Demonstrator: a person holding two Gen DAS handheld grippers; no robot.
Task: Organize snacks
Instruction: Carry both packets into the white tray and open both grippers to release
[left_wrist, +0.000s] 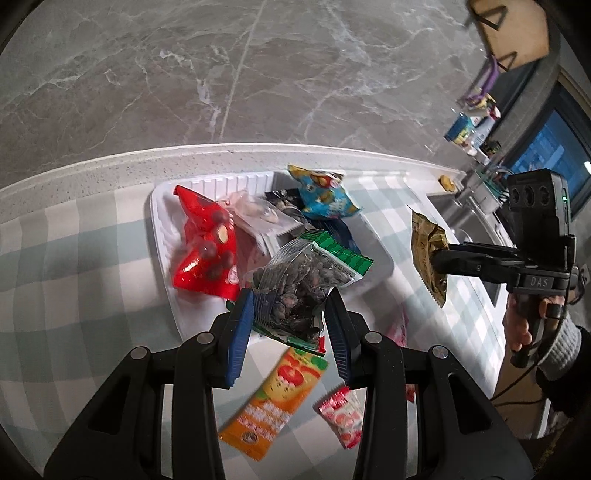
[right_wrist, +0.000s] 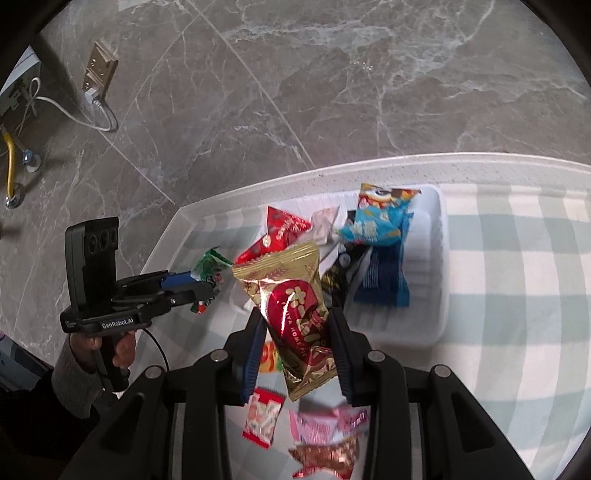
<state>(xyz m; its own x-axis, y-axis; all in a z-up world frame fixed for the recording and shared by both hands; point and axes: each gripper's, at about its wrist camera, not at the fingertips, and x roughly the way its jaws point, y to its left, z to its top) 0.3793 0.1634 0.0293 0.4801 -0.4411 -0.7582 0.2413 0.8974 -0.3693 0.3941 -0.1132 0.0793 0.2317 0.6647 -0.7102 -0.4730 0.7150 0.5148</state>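
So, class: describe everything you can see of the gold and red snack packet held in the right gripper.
The gold and red snack packet is a shiny foil pouch, gold at its crimped top and bottom seals, with a red panel bearing gold lettering. It hangs roughly upright, tilted slightly, lifted clear of the checked tablecloth. The right gripper is shut on its lower half, one blue pad on each side. Behind it lies the white tray of snacks. Nothing else visibly touches it.

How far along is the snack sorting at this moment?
Roughly midway. Done: the white tray already holds several packets, among them a red bag and a blue bag. In hand: the left gripper is shut on a clear seed packet with a green header; the right gripper is shut on a gold-and-red packet. Left: an orange packet and small pink and red packets on the checked cloth.
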